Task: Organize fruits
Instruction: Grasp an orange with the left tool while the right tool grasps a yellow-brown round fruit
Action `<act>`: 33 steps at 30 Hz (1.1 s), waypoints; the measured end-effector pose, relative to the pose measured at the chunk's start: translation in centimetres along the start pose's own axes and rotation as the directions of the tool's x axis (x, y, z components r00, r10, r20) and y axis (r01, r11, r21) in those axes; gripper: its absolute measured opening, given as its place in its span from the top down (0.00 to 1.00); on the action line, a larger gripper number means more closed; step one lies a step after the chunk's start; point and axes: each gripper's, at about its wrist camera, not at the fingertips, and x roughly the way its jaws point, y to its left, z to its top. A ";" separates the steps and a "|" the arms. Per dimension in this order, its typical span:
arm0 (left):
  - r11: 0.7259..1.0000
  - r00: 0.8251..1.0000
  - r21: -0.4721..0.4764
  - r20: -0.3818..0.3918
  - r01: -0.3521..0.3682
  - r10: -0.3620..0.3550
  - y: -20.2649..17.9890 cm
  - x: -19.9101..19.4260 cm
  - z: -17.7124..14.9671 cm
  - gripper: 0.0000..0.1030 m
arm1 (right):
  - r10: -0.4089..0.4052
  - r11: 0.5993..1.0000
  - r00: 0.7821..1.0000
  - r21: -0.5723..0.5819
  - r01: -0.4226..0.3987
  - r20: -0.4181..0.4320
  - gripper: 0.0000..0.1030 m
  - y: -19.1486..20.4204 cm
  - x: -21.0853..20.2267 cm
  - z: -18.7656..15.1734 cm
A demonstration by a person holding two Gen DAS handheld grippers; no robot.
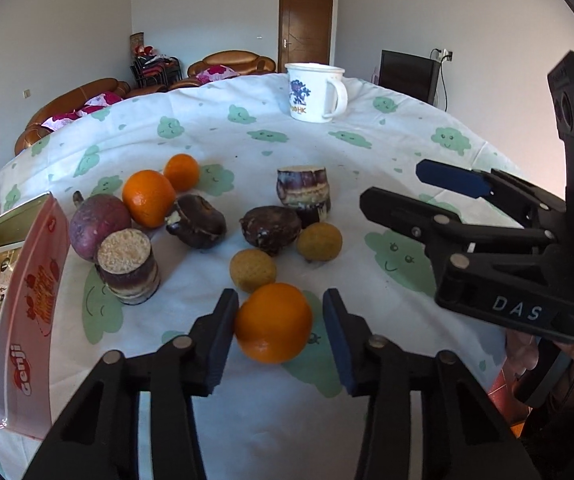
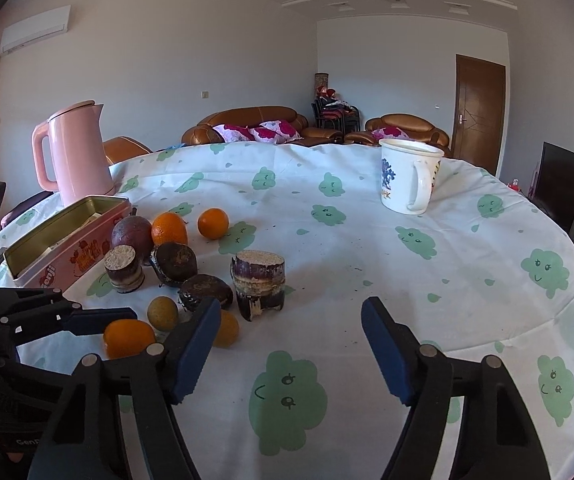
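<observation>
Left gripper [image 1: 280,312] jaws narrow around round orange citrus fruit [image 1: 273,322], right pad contact unclear; right gripper [image 2: 291,344] jaws wide, empty.

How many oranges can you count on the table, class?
3. One orange lies nearest, between the left gripper's fingers. A second orange sits beside the purple fruit, and the third, smaller orange just behind it. None looks hidden.

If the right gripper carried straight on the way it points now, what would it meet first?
Probably nothing soon: the right gripper points over bare tablecloth, with the sugarcane piece just left of its line. The white mug stands farther off, slightly right; depth is unclear.
</observation>
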 end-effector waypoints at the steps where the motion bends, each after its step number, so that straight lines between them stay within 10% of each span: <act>1: 1.000 1.000 -0.005 0.001 0.014 -0.014 0.1 0.0 0.0 0.63 | 0.000 1.000 1.000 -0.010 0.000 -0.006 0.33 0.3 0.2 0.1; 23: 0.988 0.985 -0.117 0.123 -0.105 0.119 5.2 -2.4 -0.7 0.63 | 0.093 0.985 0.969 -0.124 -0.124 -0.228 0.68 4.6 4.2 -0.2; 33: 0.985 0.976 -0.115 0.157 -0.130 0.148 5.2 -3.0 -0.9 0.63 | 0.117 0.980 0.974 -0.135 -0.145 -0.194 0.72 4.8 3.5 -0.4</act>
